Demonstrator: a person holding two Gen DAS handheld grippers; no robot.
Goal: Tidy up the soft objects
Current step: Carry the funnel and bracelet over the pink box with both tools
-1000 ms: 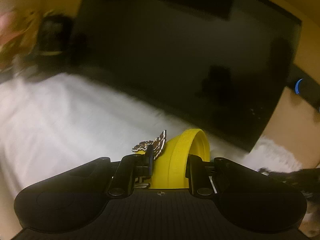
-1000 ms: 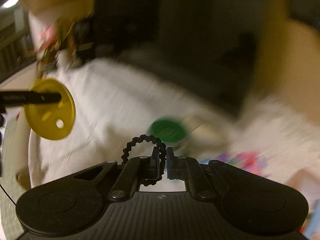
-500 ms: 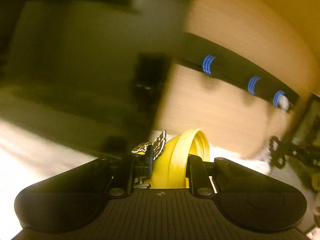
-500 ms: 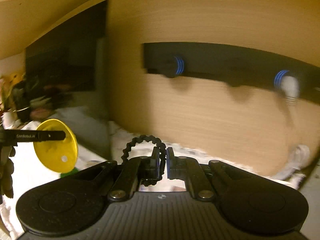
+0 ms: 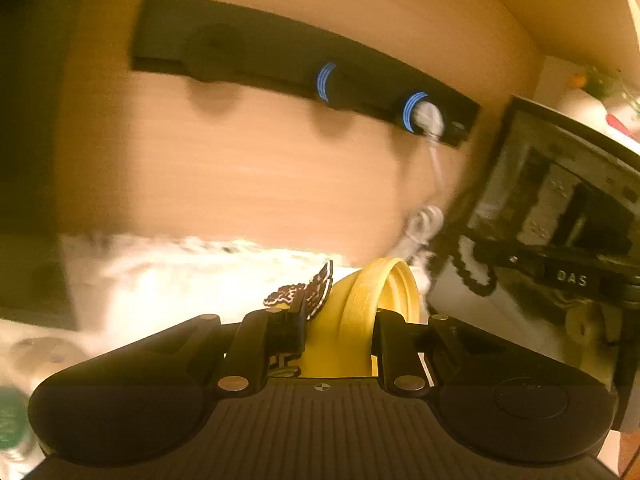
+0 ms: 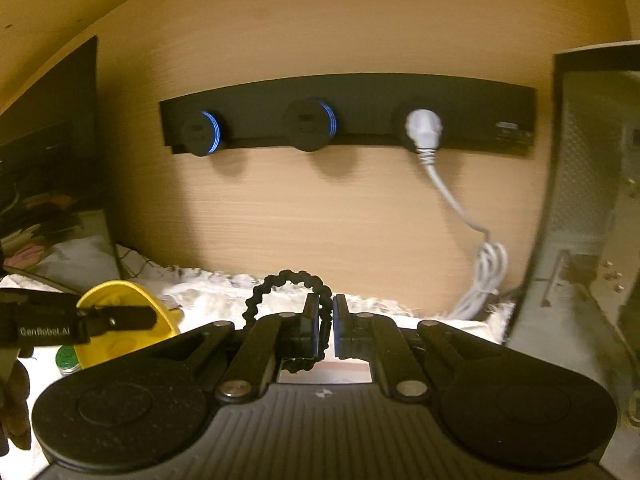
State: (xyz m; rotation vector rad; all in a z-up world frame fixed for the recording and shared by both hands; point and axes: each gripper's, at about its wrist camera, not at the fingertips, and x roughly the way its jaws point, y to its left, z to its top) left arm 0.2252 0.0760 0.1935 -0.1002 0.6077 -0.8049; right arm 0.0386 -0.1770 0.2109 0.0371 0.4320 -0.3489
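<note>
My left gripper (image 5: 340, 320) is shut on a yellow round soft cup (image 5: 376, 292), with a brown-and-white butterfly piece (image 5: 304, 292) pinched against its left finger. In the right wrist view the same gripper (image 6: 120, 317) comes in from the left edge with the yellow cup (image 6: 124, 296). My right gripper (image 6: 326, 312) is shut on a black beaded ring (image 6: 288, 280), which loops up over its left finger. The left wrist view shows that gripper (image 5: 500, 258) at the right with the black ring (image 5: 474, 270) hanging from it. Both are held above a white fluffy cloth (image 6: 208, 292).
A black power strip (image 6: 360, 92) with blue-lit sockets is fixed to the wooden wall ahead. A white plug (image 6: 424, 128) and its cable hang from it. A grey metal case (image 6: 592, 220) stands at the right and a dark screen (image 6: 48, 140) at the left. A green lid (image 6: 68, 356) lies low left.
Both views have swung right, away from the dark screen and the white cloth, to the wooden wall with the power strip. Each gripper keeps its hold on the same thing.
</note>
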